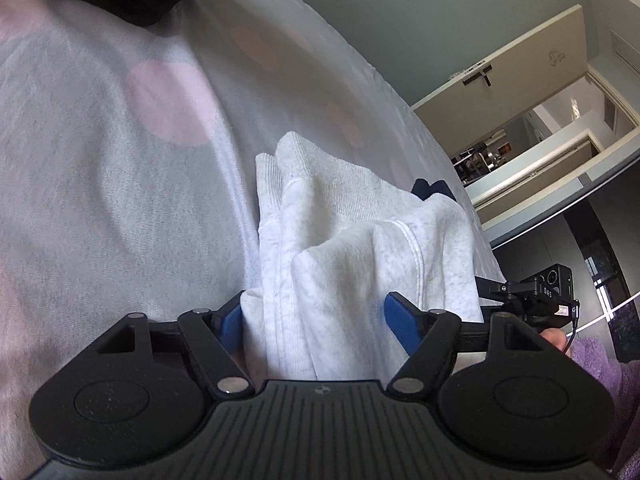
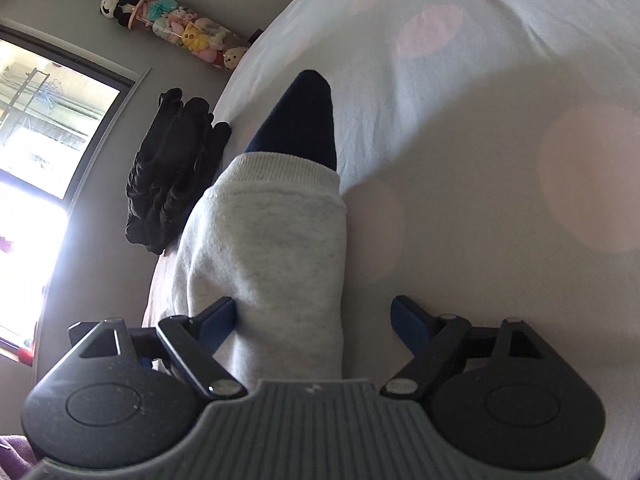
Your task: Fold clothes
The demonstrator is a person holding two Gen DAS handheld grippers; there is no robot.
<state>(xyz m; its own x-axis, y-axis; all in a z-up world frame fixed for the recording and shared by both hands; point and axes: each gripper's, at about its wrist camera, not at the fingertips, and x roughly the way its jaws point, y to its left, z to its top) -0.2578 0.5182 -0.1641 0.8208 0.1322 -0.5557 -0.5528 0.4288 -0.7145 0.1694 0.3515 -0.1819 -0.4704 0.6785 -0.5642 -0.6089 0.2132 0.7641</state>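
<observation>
Right now both grippers hang low over the bed, whose pale sheet (image 1: 120, 184) carries big faint pink dots. Bunched light grey fabric, a sweatshirt (image 1: 344, 248) by the look of its ribbed edge and seams, lies heaped on the sheet and runs between the blue pads of the left gripper (image 1: 316, 320); its jaws stand fairly wide, the cloth fills most of the gap and reaches both pads, but whether they pinch it I cannot tell. The right gripper (image 2: 316, 320) stands wide as well: the grey garment (image 2: 272, 240) lies against its left pad (image 2: 224, 316), while the right pad (image 2: 408, 320) is clear of it, with bare sheet (image 2: 480, 80) beneath. Beyond the ribbed hem a dark navy piece of clothing (image 2: 304, 120) pokes out onto the sheet. A black garment (image 2: 172, 168) lies at the bed's edge, near a window (image 2: 48, 120), and plush toys (image 2: 180, 28) hang on the grey wall. From the left side an open door (image 1: 500, 80) shows.
</observation>
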